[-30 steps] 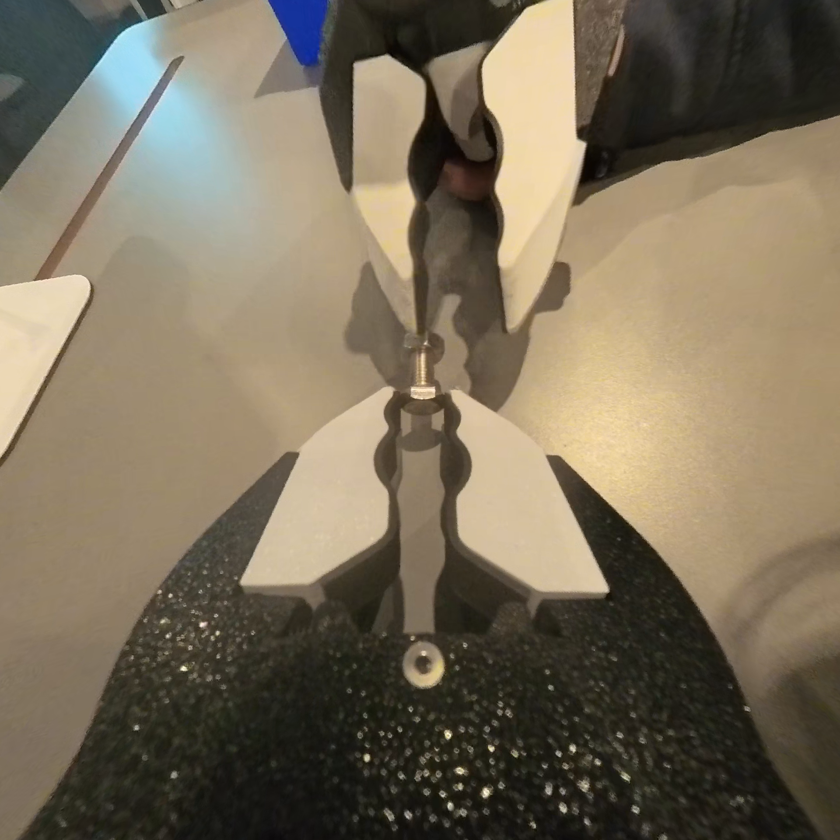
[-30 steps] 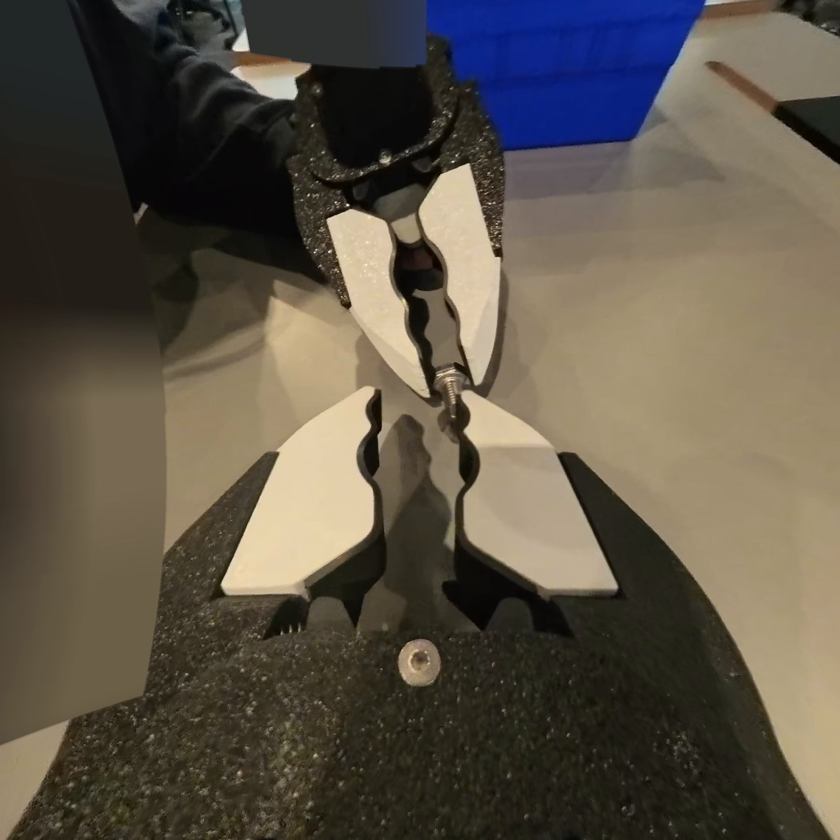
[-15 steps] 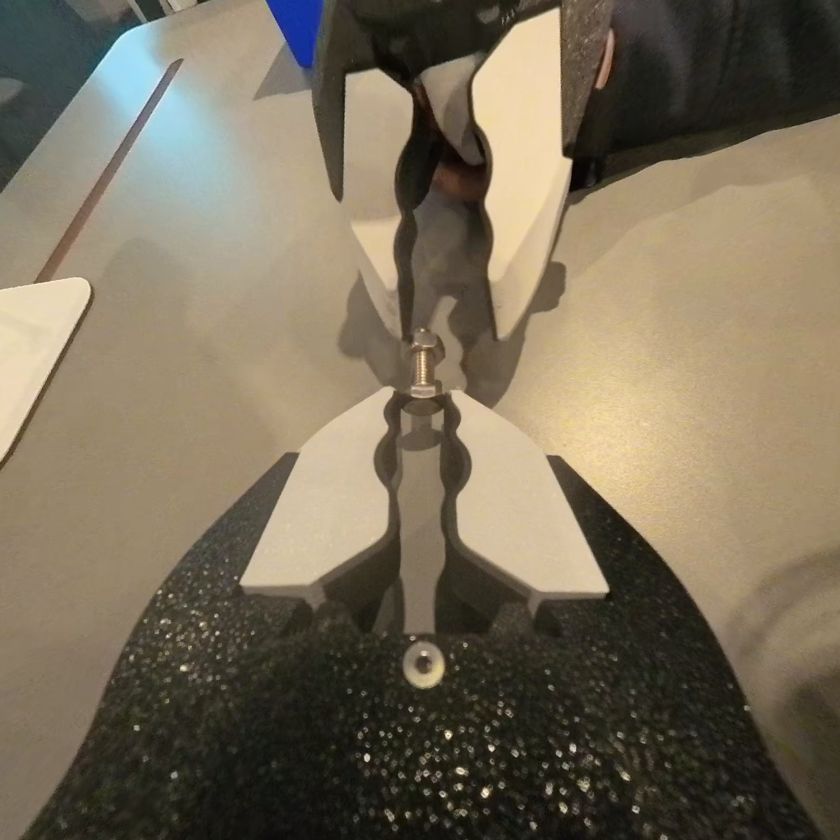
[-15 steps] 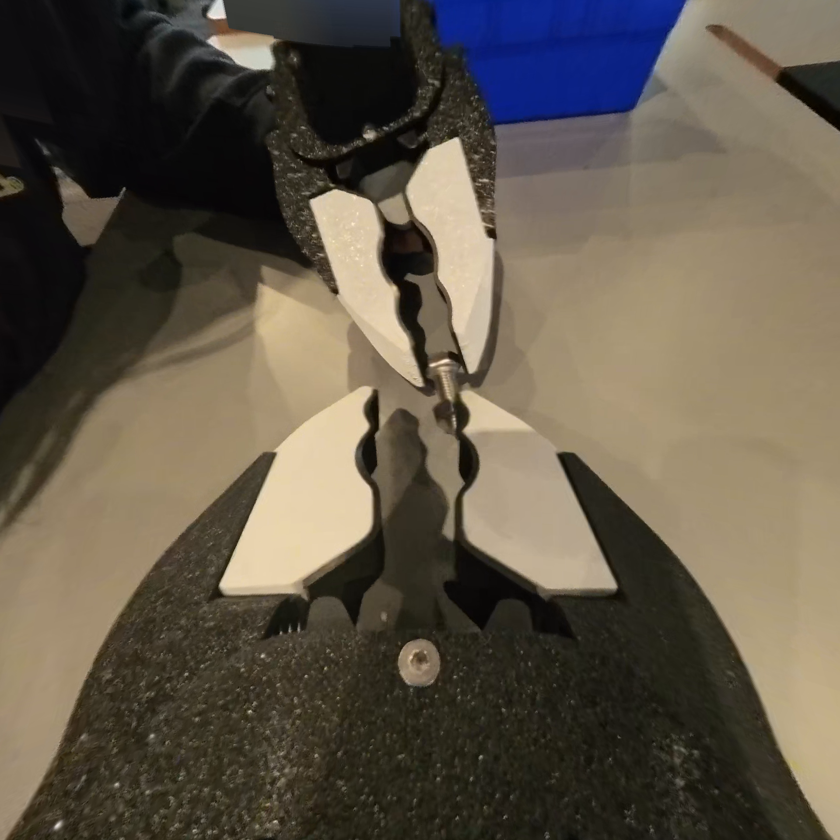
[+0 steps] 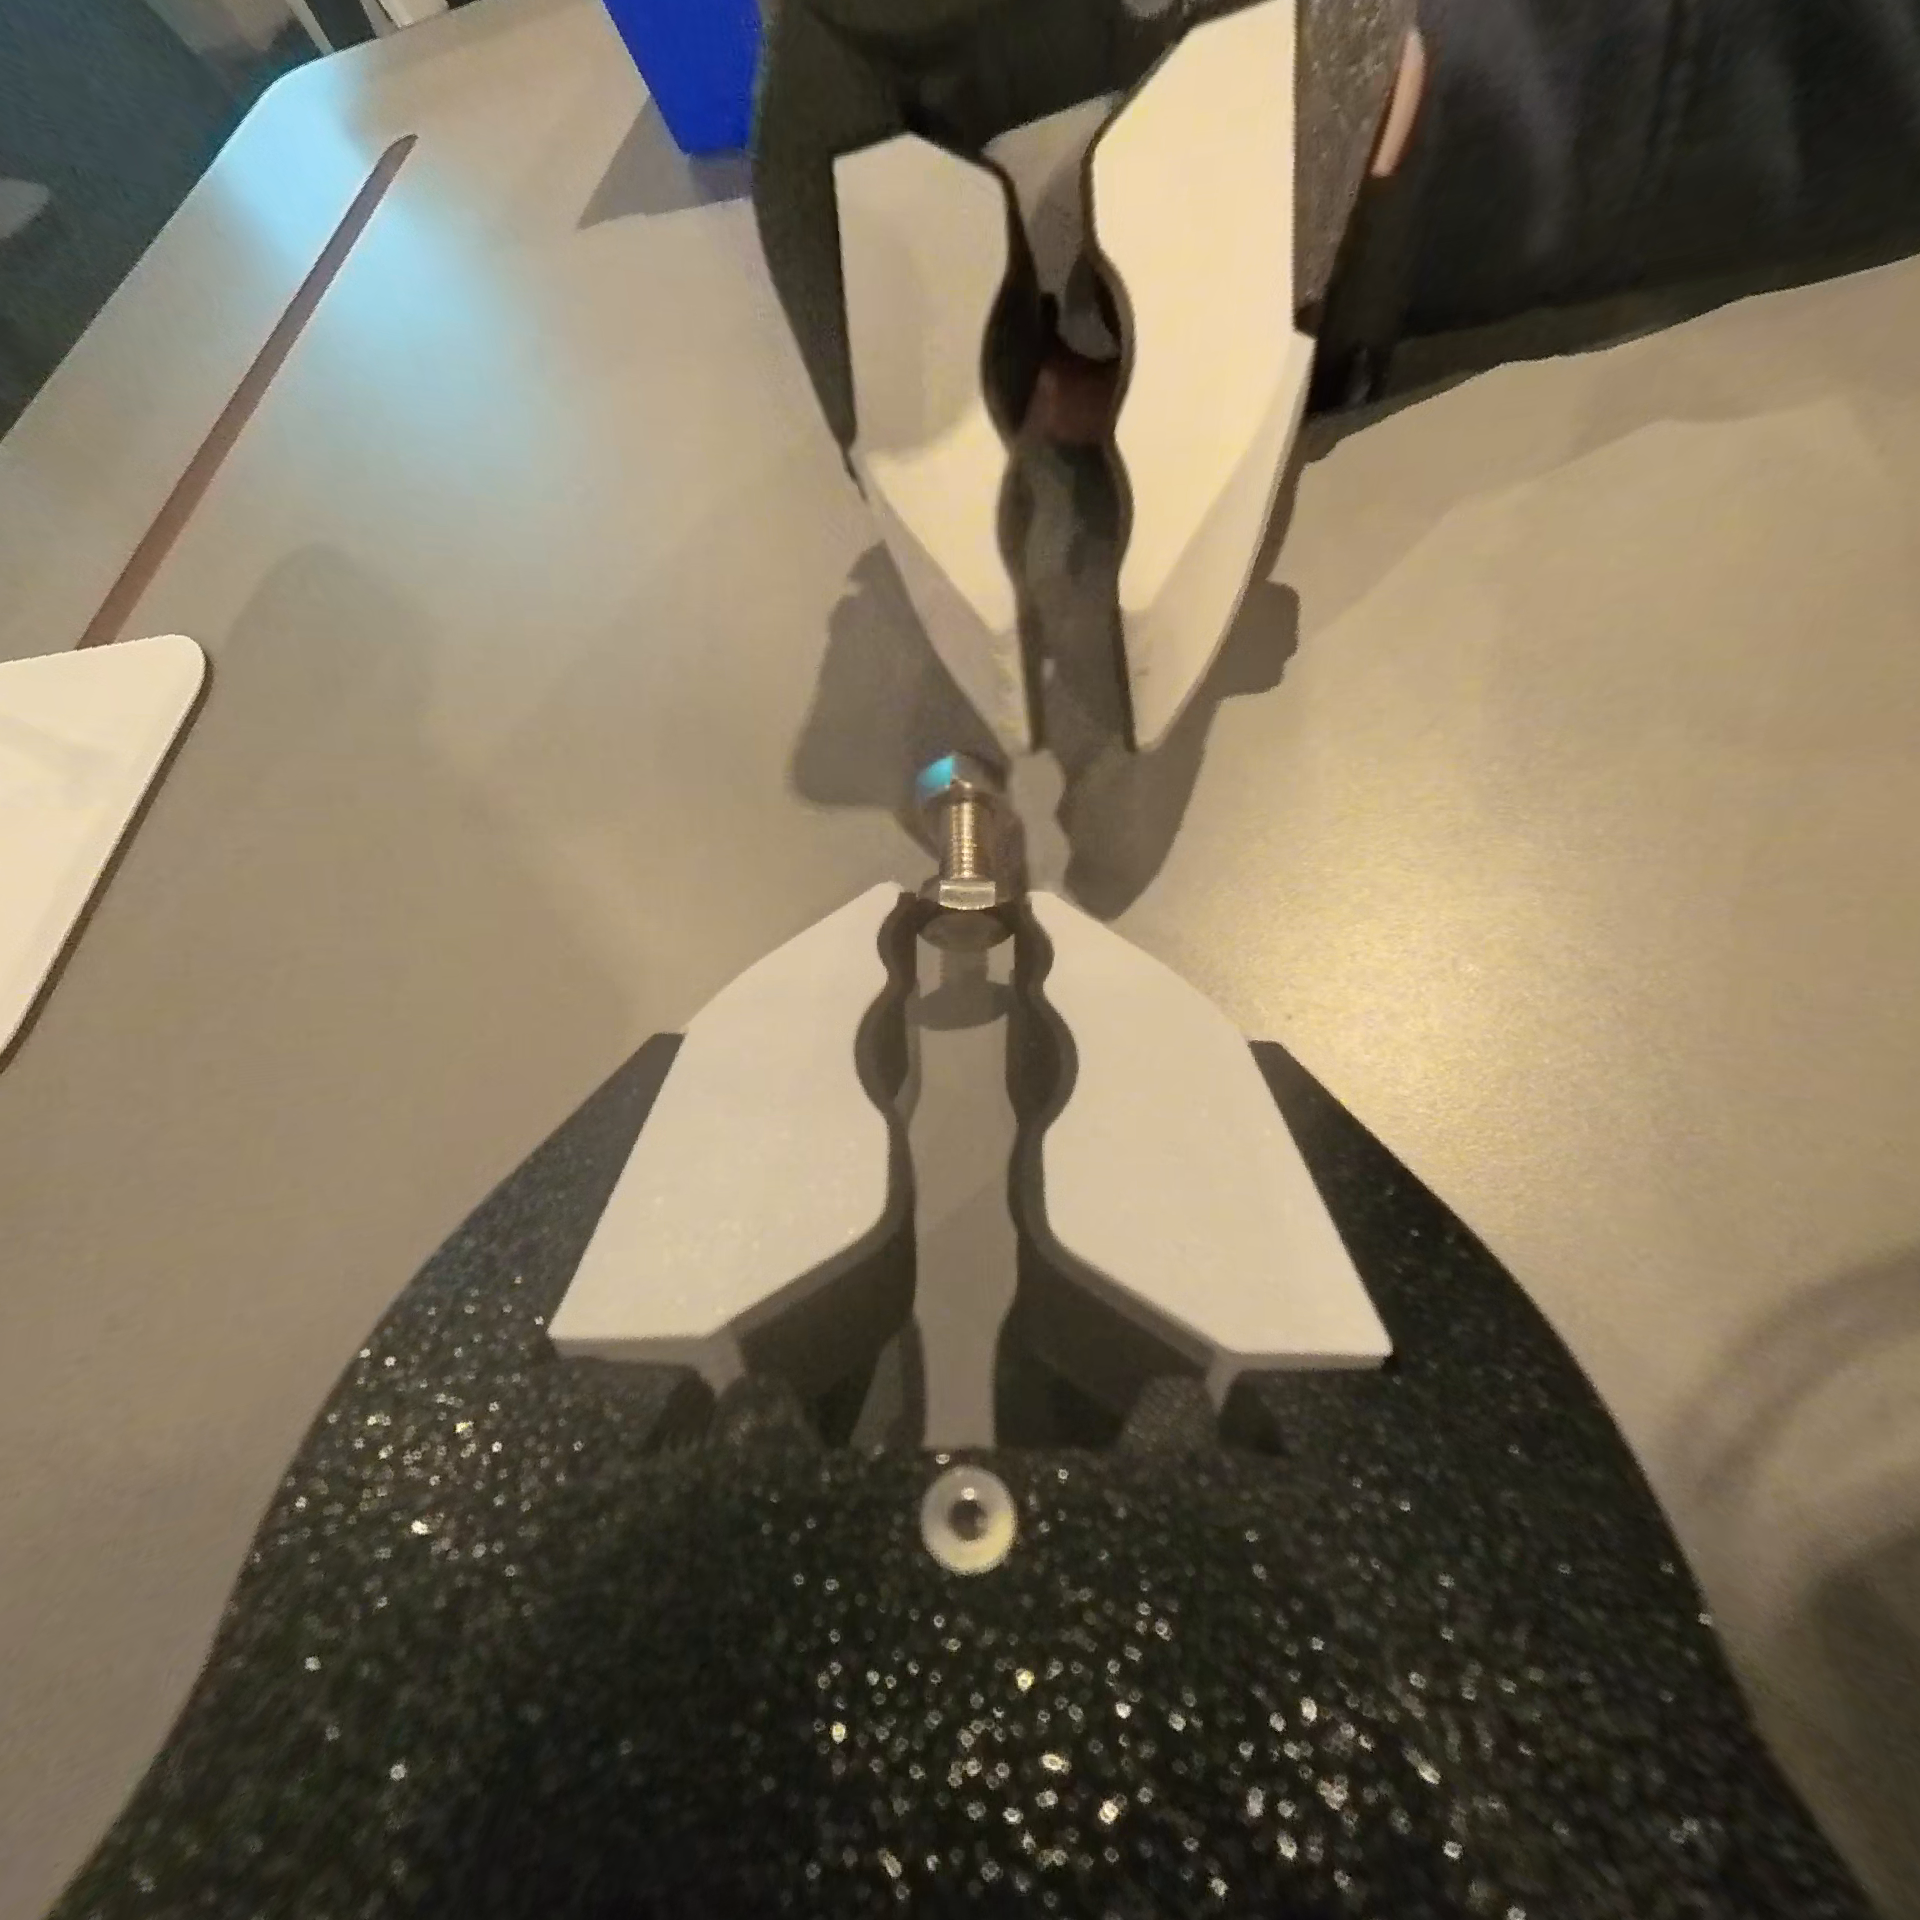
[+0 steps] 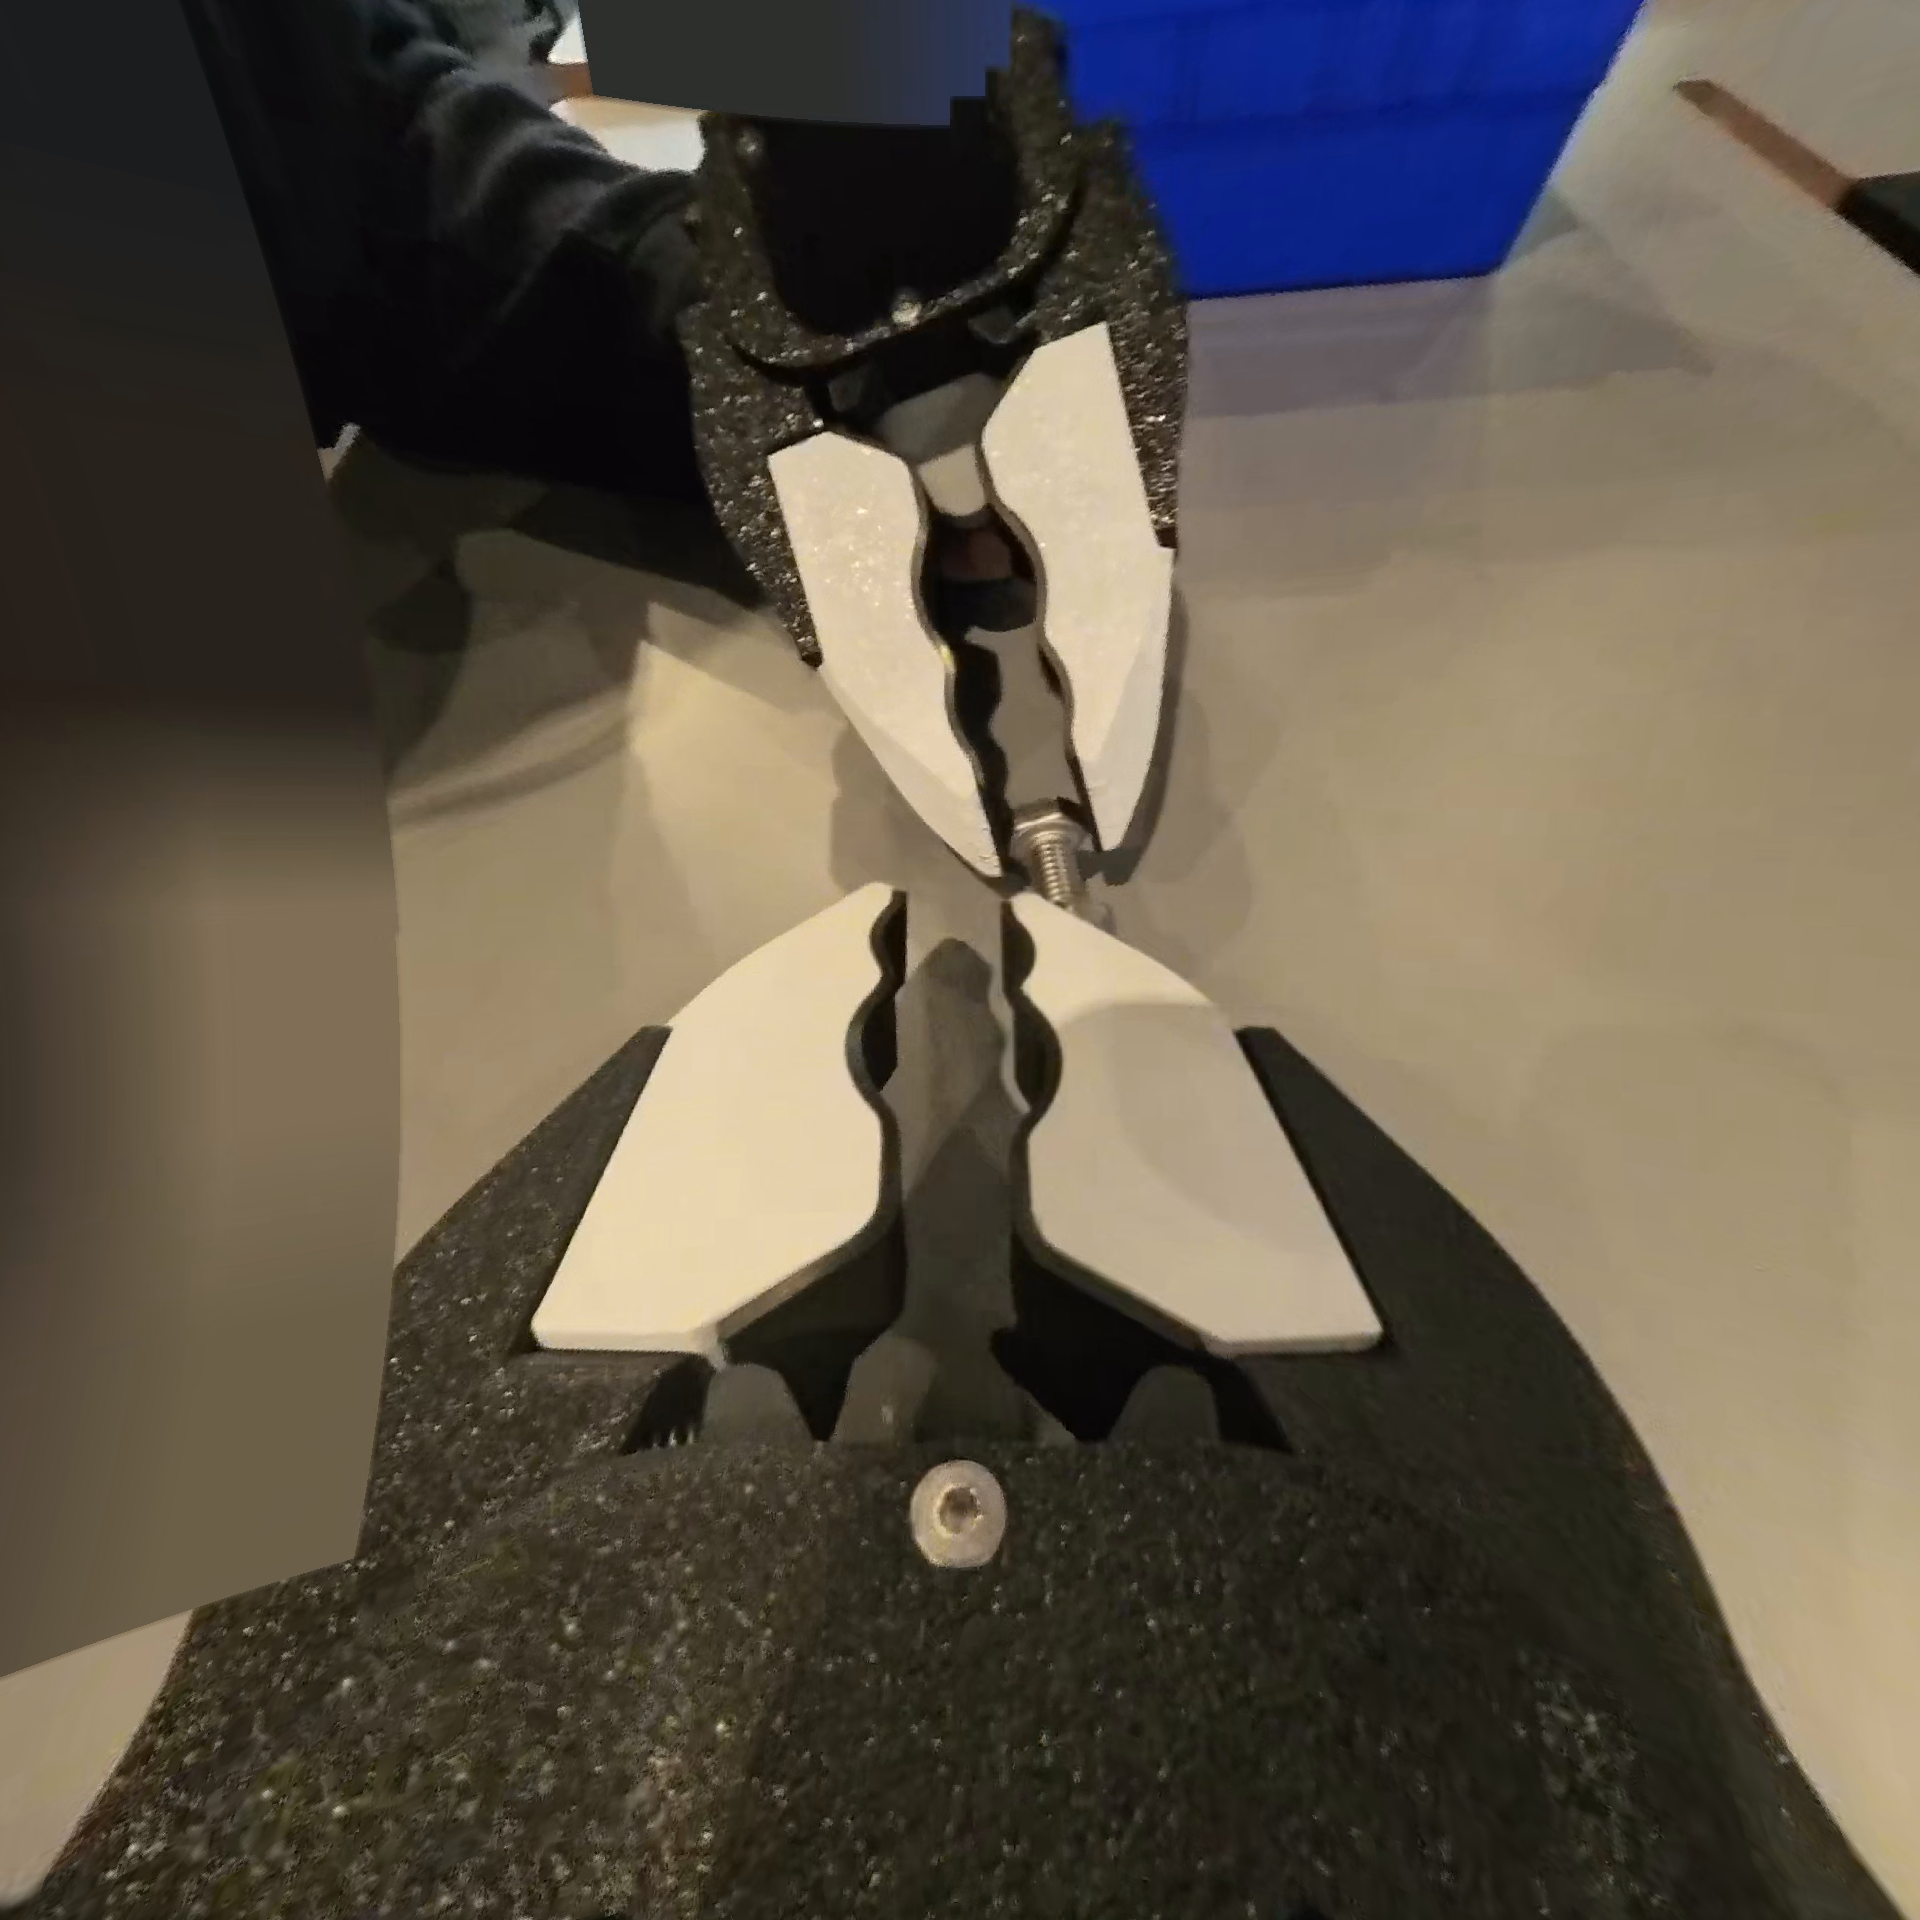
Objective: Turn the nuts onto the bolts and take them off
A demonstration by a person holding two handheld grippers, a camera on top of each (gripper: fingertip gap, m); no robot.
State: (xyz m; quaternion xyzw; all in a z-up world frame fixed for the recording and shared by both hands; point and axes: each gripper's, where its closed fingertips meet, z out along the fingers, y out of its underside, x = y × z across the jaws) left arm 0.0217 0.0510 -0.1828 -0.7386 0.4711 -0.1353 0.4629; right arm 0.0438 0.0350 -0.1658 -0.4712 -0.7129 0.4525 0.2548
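over grey table [image 5: 1455, 1039], left gripper [image 5: 966, 909] clamps bolt [image 5: 964, 842]; right gripper [image 6: 951, 904] parted beside nut [image 5: 935, 777].

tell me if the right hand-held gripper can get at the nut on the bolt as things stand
Probably yes. The left hand-held gripper holds the bolt by its head, so the nut end points free at the right hand-held gripper, whose tips stand open just beside the nut.
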